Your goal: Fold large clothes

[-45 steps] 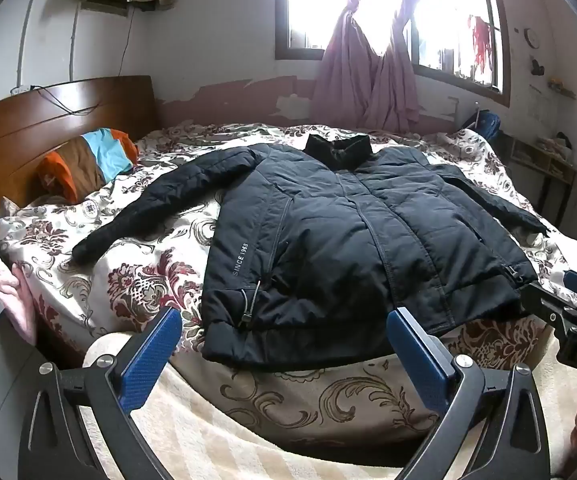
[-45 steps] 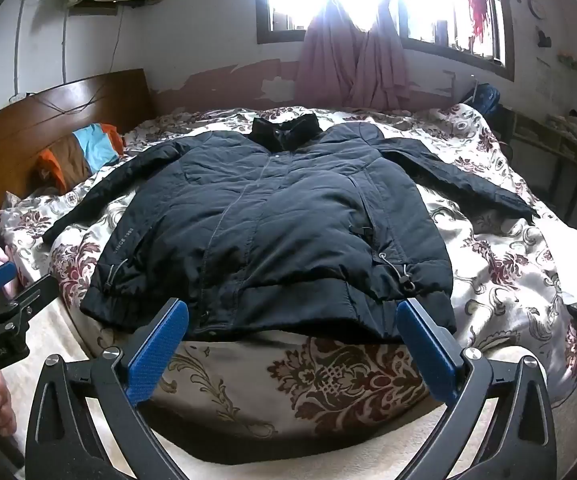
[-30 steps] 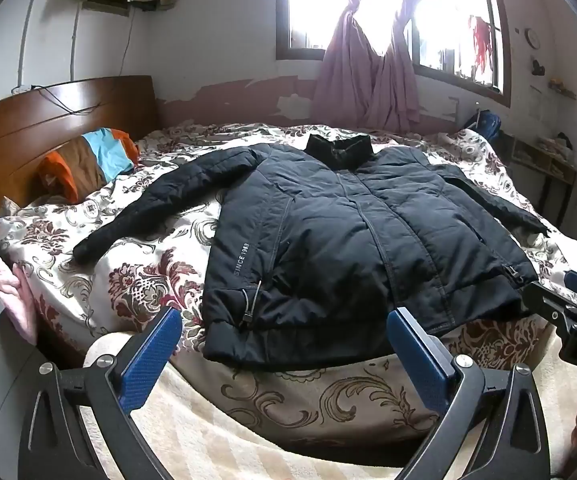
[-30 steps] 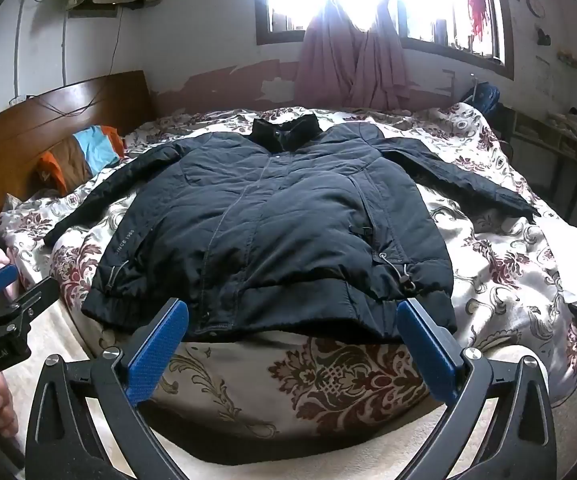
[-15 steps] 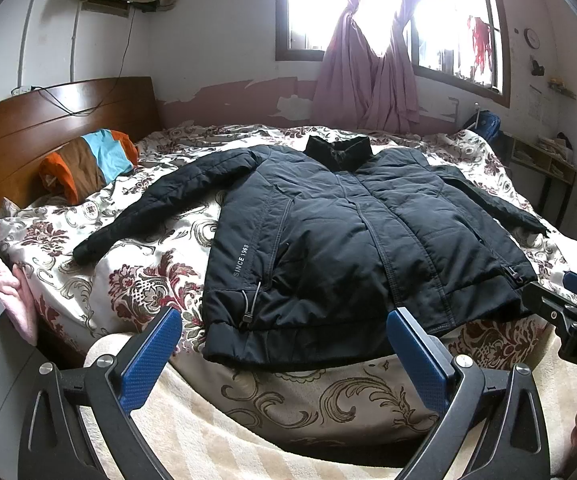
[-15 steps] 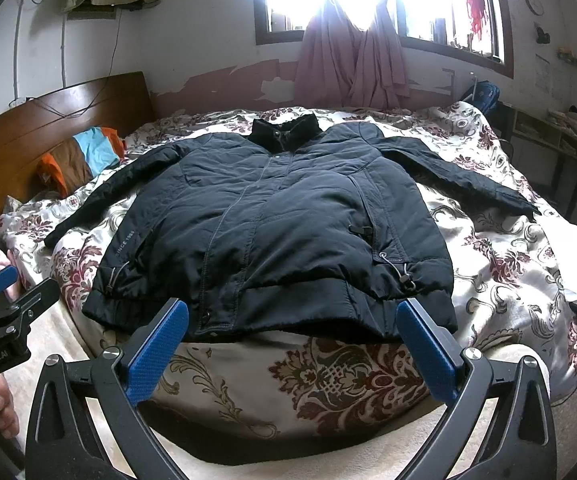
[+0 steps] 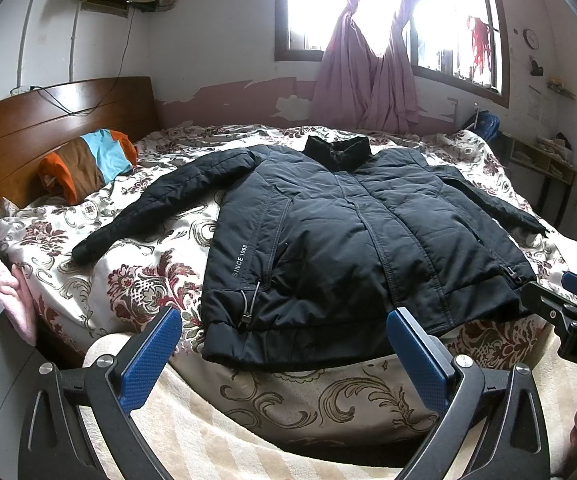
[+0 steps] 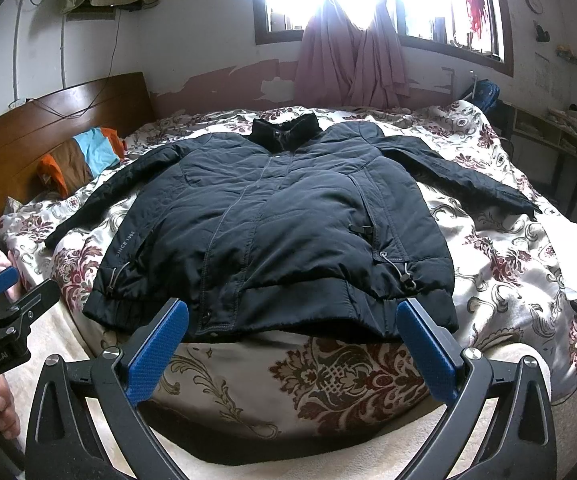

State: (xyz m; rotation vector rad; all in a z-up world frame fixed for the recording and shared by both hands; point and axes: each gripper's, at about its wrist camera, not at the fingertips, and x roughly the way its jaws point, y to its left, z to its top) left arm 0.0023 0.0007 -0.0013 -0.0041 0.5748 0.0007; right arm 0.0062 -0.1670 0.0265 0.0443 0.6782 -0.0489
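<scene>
A large black padded jacket (image 7: 340, 232) lies flat and face up on the bed, collar toward the window, both sleeves spread out; it also shows in the right wrist view (image 8: 276, 224). My left gripper (image 7: 284, 344) is open and empty, held just short of the jacket's hem on its left side. My right gripper (image 8: 292, 336) is open and empty, held just short of the hem near its middle. Each gripper shows at the edge of the other's view.
The bed has a floral quilt (image 7: 136, 280) and a wooden headboard (image 7: 48, 120) on the left. An orange, brown and blue pillow (image 7: 84, 160) lies by the headboard. A pink cloth (image 7: 4, 280) hangs at the left. A window with purple curtains (image 7: 372, 76) is behind.
</scene>
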